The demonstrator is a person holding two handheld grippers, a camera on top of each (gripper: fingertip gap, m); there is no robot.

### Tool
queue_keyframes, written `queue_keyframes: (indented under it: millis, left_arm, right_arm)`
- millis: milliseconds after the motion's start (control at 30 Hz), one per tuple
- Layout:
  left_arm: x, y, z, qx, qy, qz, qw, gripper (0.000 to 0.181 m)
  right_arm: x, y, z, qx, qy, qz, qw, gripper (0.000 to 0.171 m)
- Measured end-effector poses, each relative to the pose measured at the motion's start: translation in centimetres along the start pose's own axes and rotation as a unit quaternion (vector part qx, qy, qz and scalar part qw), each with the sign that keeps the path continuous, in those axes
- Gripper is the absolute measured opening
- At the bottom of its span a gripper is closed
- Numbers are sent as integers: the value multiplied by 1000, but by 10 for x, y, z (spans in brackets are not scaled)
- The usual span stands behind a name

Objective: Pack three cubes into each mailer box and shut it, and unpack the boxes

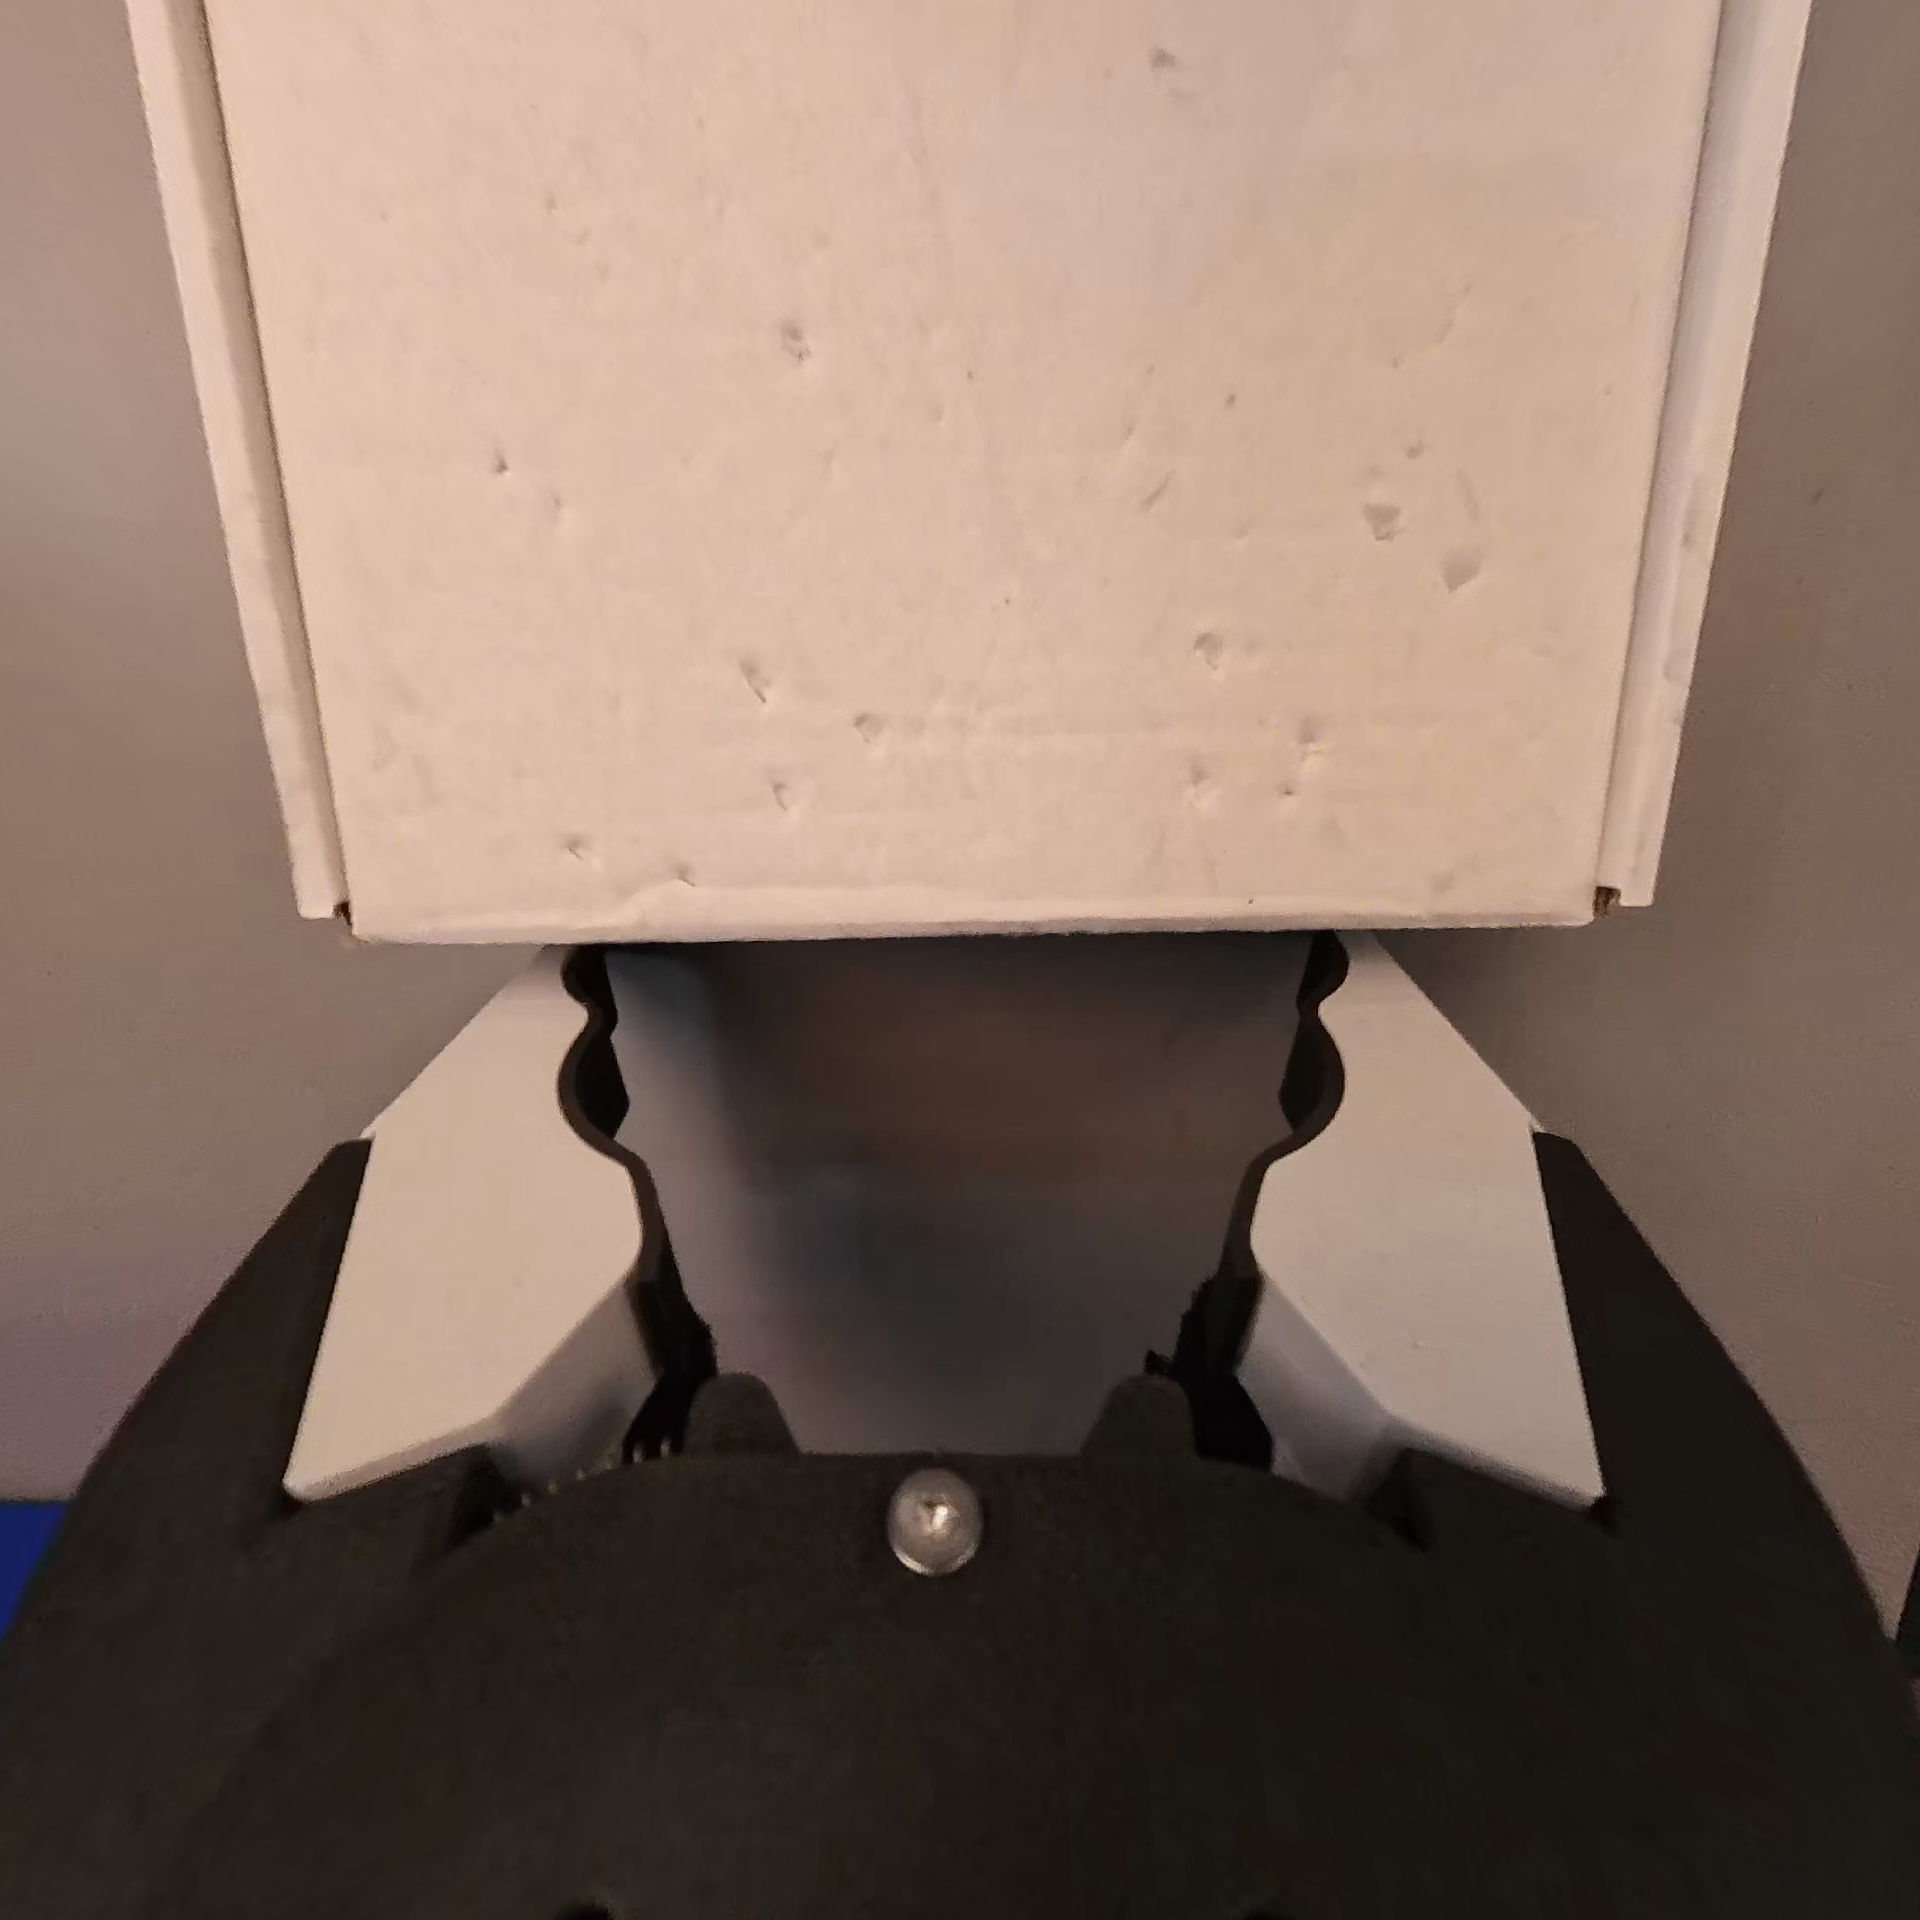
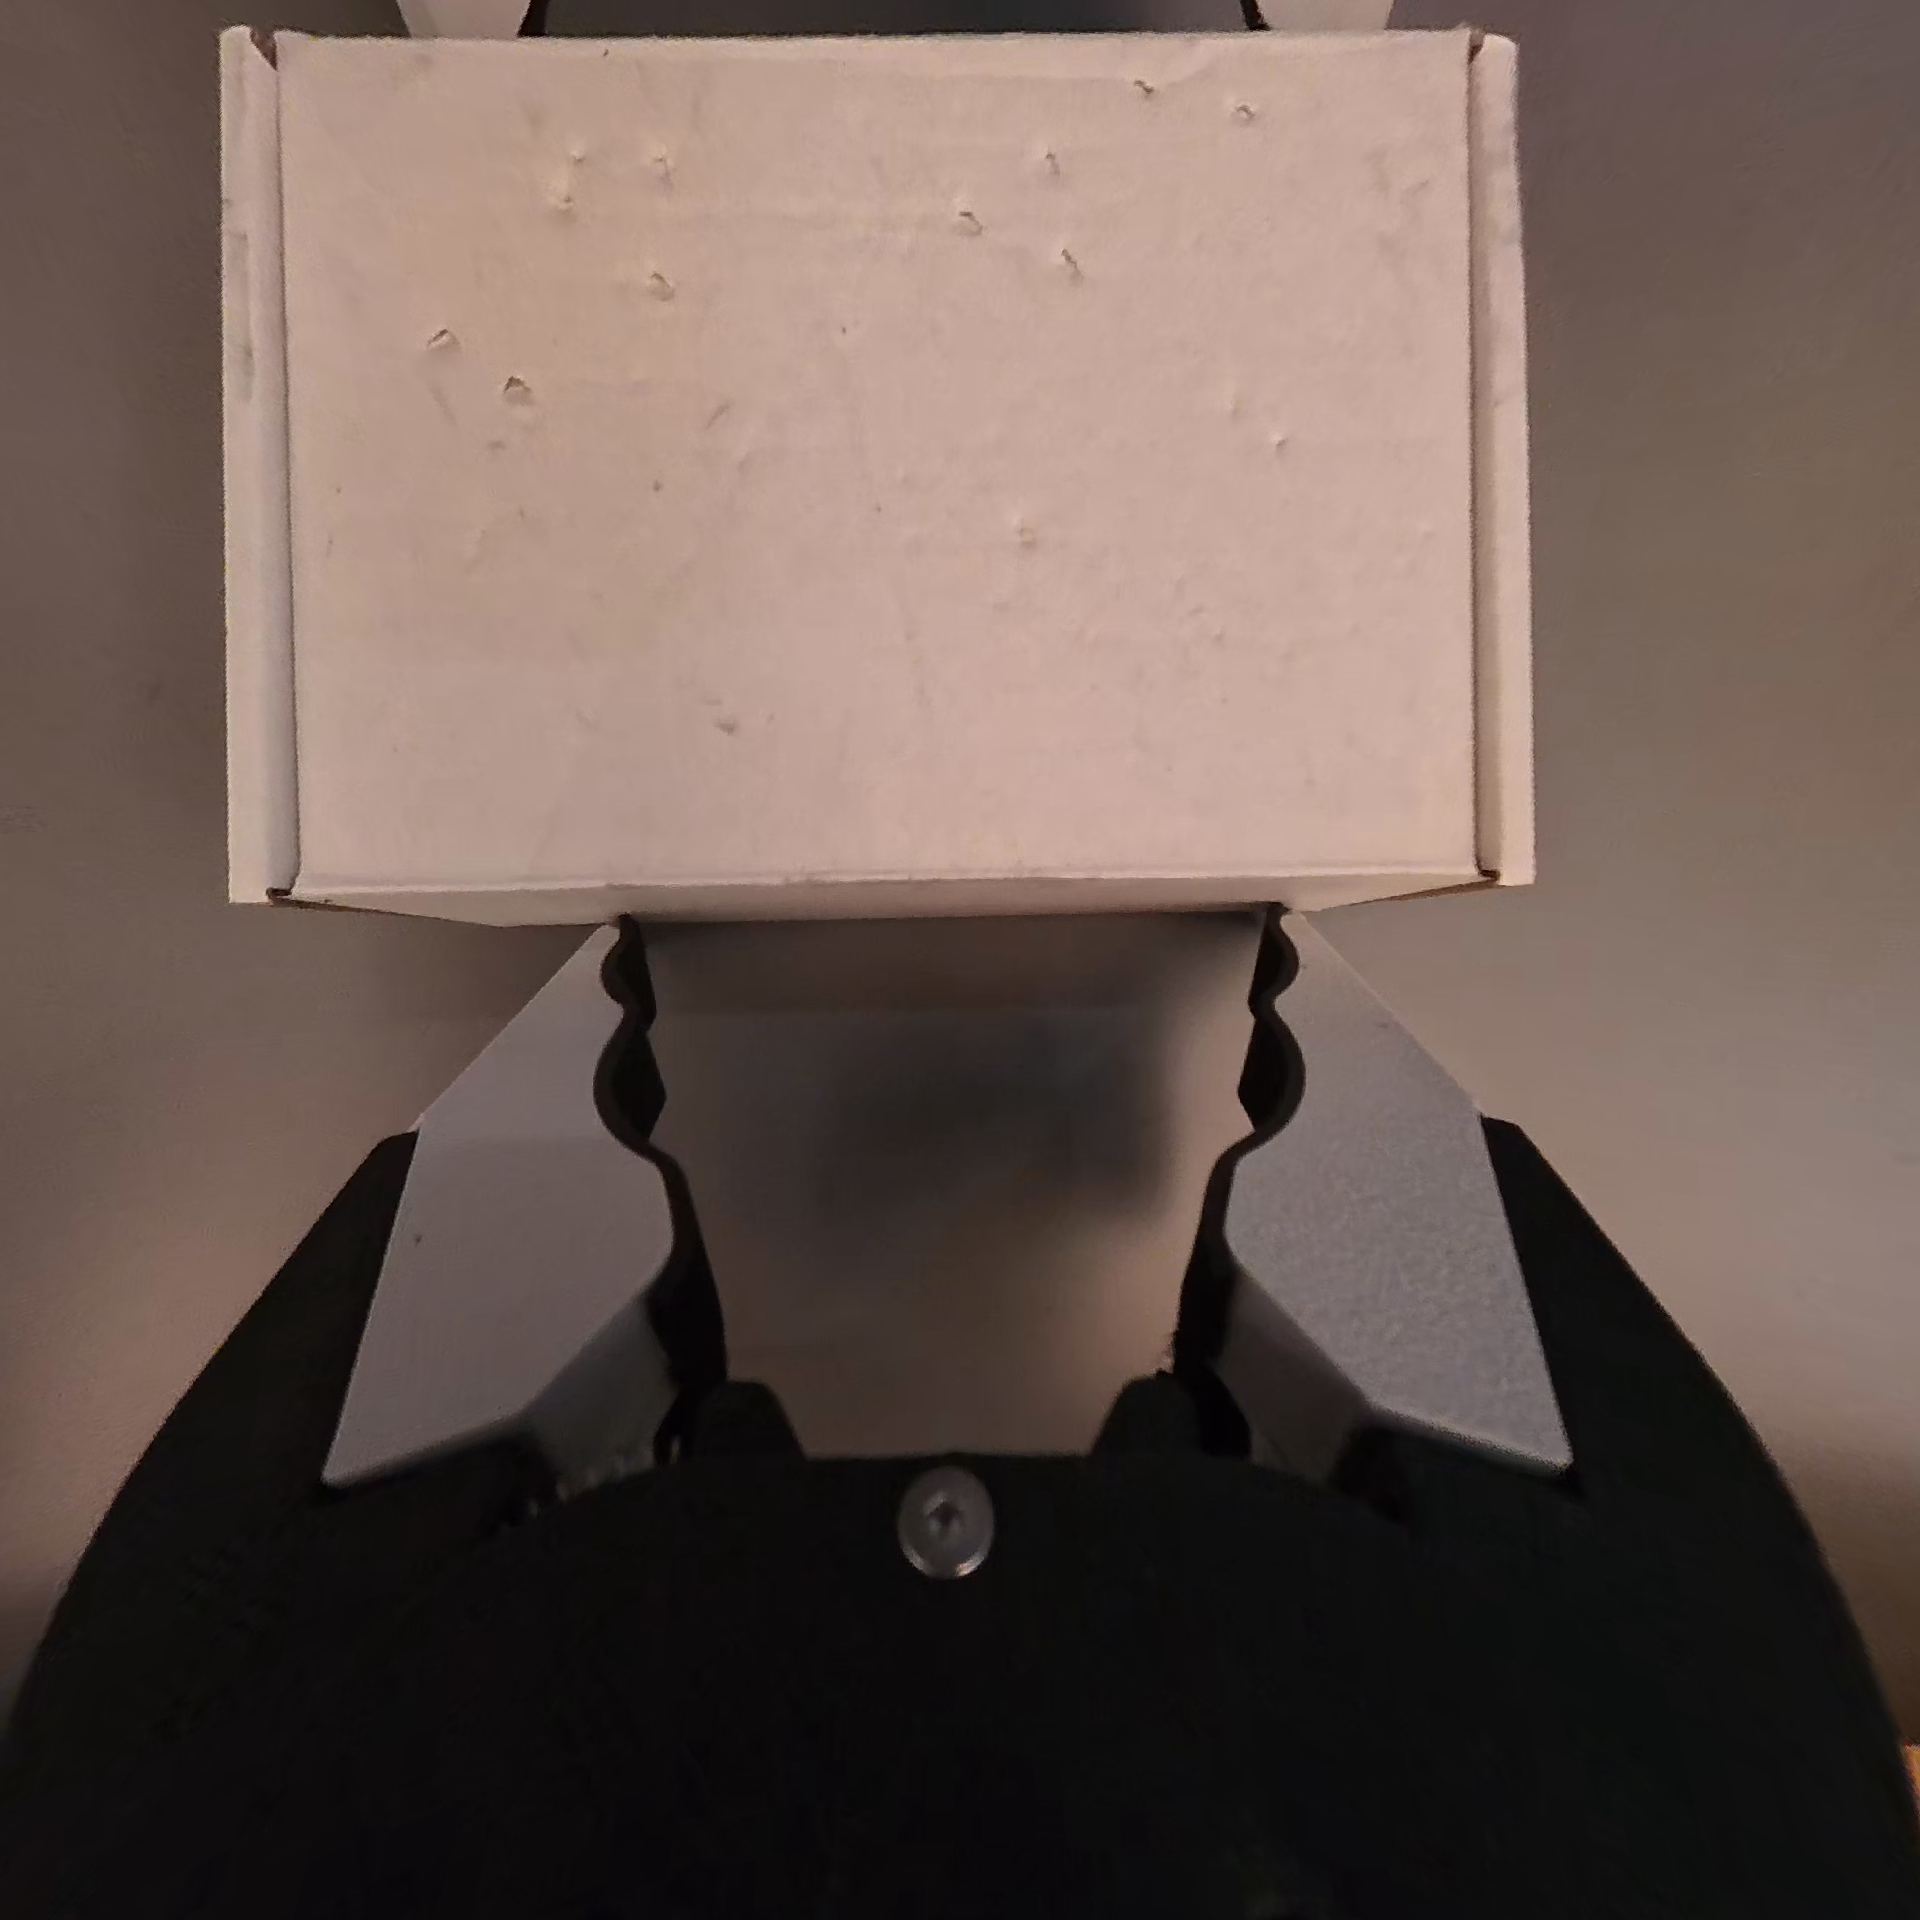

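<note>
A shut white mailer box (image 1: 966,468) with a dented lid fills the upper part of the left wrist view. My left gripper (image 1: 956,951) is open and empty, with its fingertips against the box's near edge and partly hidden under it. In the right wrist view the whole shut box (image 2: 883,488) shows. My right gripper (image 2: 948,930) is open and empty, with its tips at the box's near edge. Two white fingers (image 2: 457,16) of another gripper show just past the box's far edge. No cubes are in view.
The box rests on a plain grey tabletop (image 1: 83,727), which also shows on both sides of the box in the right wrist view (image 2: 104,623). A blue thing (image 1: 21,1527) peeks in at the left edge. A yellow sliver (image 2: 1912,1714) shows at the right edge. One gripper's finger ends stand about 11 centimetres off the other's.
</note>
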State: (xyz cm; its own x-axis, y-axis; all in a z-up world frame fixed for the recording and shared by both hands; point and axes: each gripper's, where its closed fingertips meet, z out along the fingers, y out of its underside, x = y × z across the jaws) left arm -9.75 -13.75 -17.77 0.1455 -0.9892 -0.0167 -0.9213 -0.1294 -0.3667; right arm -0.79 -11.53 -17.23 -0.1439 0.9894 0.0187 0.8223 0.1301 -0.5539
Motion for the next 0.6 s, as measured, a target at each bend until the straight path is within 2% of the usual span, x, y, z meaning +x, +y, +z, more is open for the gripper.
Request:
queue_keyframes:
  millis: [500, 600]
  left_arm:
    - [4, 2, -2, 26, -7, -11, 1000, 127]
    - [7, 0, -1, 34, 3, -12, 999, 133]
  right_arm:
    - [0, 4, -2, -14, 13, 21, 1000, 116]
    - [-3, 0, -2, -9, 13, -1, 1000, 115]
